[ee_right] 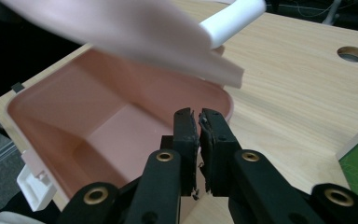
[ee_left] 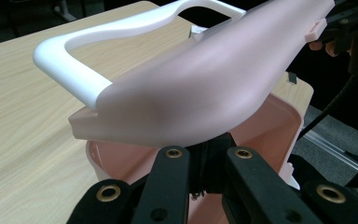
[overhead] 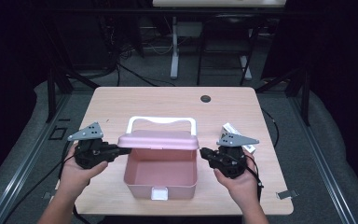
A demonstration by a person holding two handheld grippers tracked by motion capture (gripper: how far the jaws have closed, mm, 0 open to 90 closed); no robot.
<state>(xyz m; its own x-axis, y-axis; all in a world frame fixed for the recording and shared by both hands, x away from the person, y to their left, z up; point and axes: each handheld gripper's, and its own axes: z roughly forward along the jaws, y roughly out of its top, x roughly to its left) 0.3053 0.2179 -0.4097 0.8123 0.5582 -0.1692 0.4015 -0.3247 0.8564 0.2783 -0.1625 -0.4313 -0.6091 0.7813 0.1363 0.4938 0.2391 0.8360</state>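
High view, pink box (overhead: 161, 179) mid-table, lid (overhead: 158, 140) raised, long axis left-right, white handle (overhead: 162, 120) pointing far, left gripper (overhead: 121, 151) clenched on lid's left edge, right gripper (overhead: 203, 152) closed, holding nothing.

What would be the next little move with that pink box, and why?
Probably the left gripper tips the pink lid further back. Its jaws pinch the lid's left edge, the lid hangs only half raised over the box, and the right gripper sits shut beside the box's right rim.
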